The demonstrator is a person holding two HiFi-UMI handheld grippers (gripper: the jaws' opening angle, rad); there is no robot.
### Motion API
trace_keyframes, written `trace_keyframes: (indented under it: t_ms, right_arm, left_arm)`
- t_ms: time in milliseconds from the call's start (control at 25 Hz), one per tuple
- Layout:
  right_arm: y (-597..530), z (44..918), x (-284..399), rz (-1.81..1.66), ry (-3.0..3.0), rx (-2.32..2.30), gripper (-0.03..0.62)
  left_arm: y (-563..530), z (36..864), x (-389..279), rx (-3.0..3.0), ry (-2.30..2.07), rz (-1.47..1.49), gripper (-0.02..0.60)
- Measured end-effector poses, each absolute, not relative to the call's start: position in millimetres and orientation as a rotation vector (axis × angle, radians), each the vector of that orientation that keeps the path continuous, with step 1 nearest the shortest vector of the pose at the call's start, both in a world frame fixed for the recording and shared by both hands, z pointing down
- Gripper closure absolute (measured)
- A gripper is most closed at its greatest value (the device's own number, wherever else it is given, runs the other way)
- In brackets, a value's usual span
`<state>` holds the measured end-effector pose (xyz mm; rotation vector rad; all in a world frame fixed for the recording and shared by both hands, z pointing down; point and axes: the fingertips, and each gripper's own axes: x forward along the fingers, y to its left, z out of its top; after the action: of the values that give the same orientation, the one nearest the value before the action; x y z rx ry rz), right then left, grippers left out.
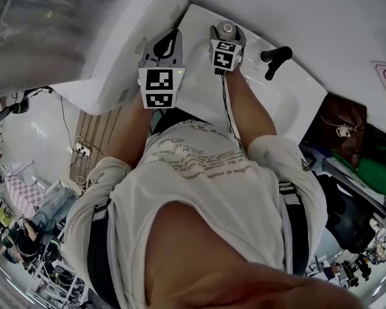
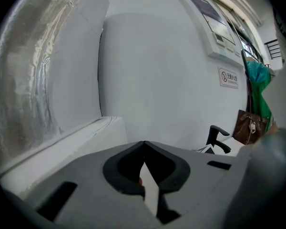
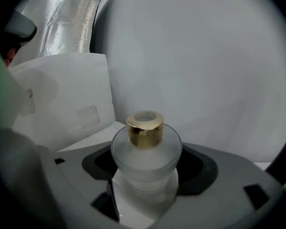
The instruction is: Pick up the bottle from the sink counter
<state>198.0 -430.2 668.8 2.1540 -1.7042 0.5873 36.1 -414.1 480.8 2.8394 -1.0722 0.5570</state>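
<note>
Straddling the frosted bottle on white sink counter, right tool released; left tool clenched.

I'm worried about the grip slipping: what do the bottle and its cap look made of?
Bottle: probably frosted glass, possibly plastic; its body looks milky, matte and translucent. Cap: gold-coloured and shiny, likely metal or metallised plastic, judging by its bright reflections.

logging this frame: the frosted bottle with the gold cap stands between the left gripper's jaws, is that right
Not quite: the frosted bottle with the gold cap stands between the jaws of the right gripper, as the right gripper view shows; the left gripper holds nothing.
</note>
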Motion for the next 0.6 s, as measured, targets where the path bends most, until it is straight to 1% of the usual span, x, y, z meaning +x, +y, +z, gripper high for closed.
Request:
trace_keyframes:
  t_ms: [400,600]
  right_arm:
    - [-429,670,196,0.573,-1.658,2.043,0.281]
    - [-418,658,196,0.645,-1.645,2.099,0.281]
  left_arm:
    - [-416,472,41,2.872,-1.060,0.537,0.565]
    - [-419,469,44,2.884,-1.028,0.513,0.565]
